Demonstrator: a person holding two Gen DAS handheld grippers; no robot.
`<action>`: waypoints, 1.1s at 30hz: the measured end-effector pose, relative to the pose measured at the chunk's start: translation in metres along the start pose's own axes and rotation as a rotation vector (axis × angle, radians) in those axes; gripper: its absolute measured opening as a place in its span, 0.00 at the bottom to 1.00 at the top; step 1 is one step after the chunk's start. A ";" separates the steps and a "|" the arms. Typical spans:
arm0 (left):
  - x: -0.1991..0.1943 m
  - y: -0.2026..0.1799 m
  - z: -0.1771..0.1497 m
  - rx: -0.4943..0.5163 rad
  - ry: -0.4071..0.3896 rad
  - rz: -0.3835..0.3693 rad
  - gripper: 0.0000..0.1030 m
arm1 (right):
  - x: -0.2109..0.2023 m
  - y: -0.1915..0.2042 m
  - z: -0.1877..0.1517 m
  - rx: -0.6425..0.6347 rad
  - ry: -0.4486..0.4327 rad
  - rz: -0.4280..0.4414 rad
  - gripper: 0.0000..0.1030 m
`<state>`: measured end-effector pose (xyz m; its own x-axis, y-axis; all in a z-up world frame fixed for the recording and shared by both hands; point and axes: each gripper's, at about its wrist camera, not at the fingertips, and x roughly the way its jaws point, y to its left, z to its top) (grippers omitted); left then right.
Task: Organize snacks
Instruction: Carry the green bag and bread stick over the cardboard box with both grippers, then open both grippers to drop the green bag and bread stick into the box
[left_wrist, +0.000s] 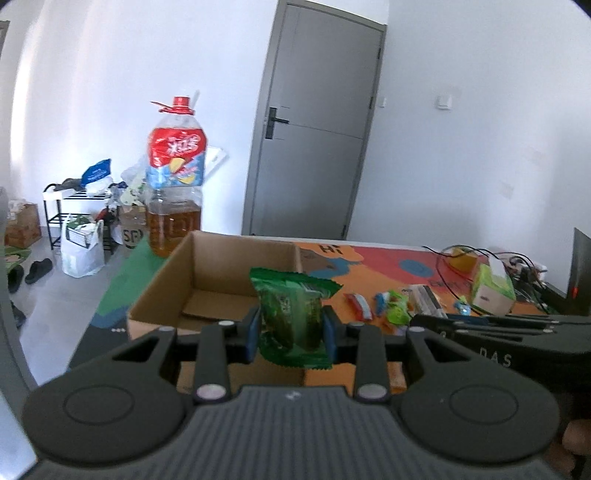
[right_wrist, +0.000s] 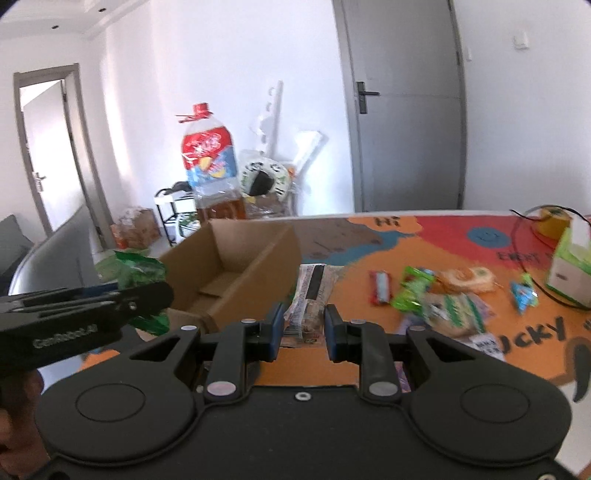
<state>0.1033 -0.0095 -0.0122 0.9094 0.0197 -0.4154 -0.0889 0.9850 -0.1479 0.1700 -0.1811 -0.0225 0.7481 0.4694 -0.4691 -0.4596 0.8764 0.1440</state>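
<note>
In the left wrist view my left gripper (left_wrist: 291, 332) is shut on a green snack packet (left_wrist: 291, 310), held upright just in front of an open cardboard box (left_wrist: 207, 273) whose inside shows only its bottom flaps. In the right wrist view my right gripper (right_wrist: 303, 328) is shut on a long clear-wrapped snack pack (right_wrist: 310, 295) with a black stripe, raised over the orange mat to the right of the box (right_wrist: 258, 258). The left gripper (right_wrist: 162, 295) and its green packet (right_wrist: 136, 273) show at the left, beside the box's near corner. Several loose snack packets (right_wrist: 436, 295) lie on the mat.
A big oil bottle (left_wrist: 173, 192) with a red cap stands behind the box at the table's far left corner. A green and white tissue box (right_wrist: 569, 266), a yellow tape roll (right_wrist: 554, 221) and black cables (left_wrist: 480, 258) occupy the right side. Floor clutter and a grey door (left_wrist: 317, 125) lie beyond.
</note>
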 end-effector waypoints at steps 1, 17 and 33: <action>0.000 0.003 0.002 -0.001 -0.002 0.004 0.32 | 0.002 0.003 0.002 -0.002 -0.002 0.009 0.24; 0.038 0.051 0.031 -0.031 0.040 0.014 0.32 | 0.042 0.050 0.032 -0.065 0.009 0.059 0.24; 0.079 0.071 0.043 -0.038 0.099 0.004 0.37 | 0.089 0.061 0.044 -0.056 0.071 0.070 0.24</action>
<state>0.1861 0.0692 -0.0167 0.8648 0.0047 -0.5021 -0.1093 0.9777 -0.1792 0.2293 -0.0811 -0.0166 0.6782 0.5191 -0.5202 -0.5371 0.8332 0.1312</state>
